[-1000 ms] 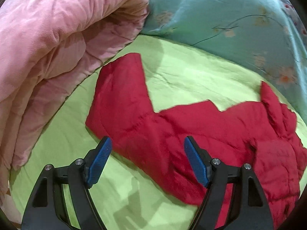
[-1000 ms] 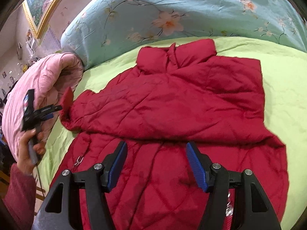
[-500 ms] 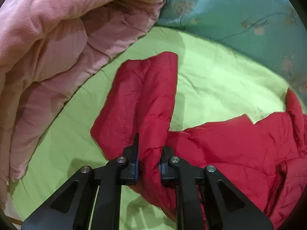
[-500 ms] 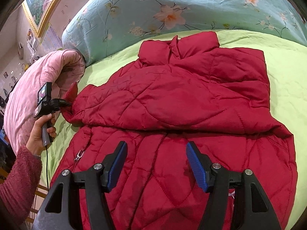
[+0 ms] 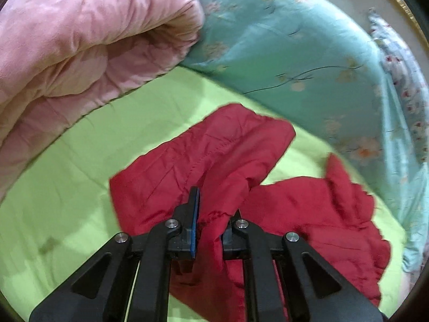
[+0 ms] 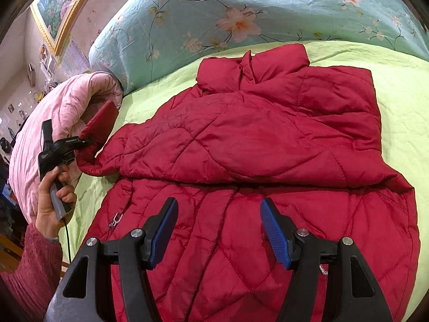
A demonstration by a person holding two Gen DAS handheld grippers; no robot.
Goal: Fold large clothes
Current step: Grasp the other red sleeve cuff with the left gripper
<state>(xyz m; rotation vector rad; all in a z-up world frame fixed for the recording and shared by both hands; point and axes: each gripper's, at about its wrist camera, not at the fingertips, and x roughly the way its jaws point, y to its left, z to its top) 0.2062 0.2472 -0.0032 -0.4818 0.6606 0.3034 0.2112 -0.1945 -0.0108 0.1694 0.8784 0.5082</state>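
While the red quilted jacket (image 6: 268,145) lies spread front-up on the green bed sheet (image 6: 402,86), collar toward the far side by the blue floral bedding (image 6: 241,5), its left sleeve (image 5: 214,161) is pinched near the cuff by the left hand-held gripper (image 5: 210,230), whose jaws are clenched on a bunch of the fabric. Seen from the right camera, that sleeve rises off the sheet just beside the rolled pink quilt (image 6: 67,112), with the person's hand (image 6: 53,204) gripping the tool's handle. The right hand-held gripper (image 6: 218,230) hangs released above the lower front of the jacket, jaws wide apart and holding nothing. Judging by the puffy quilting and the sheen of the shell, the jacket is light, soft and somewhat slippery; it will slump and slide rather than keep a crease, and a thin pinch could slip free. A firmer hold would likely be on a seam, the cuff or the hem edge, where the layers are stitched together. The free tool seems best placed to hold the body down or take the hem near the zipper pull (image 6: 114,220) as the sleeve is brought across.
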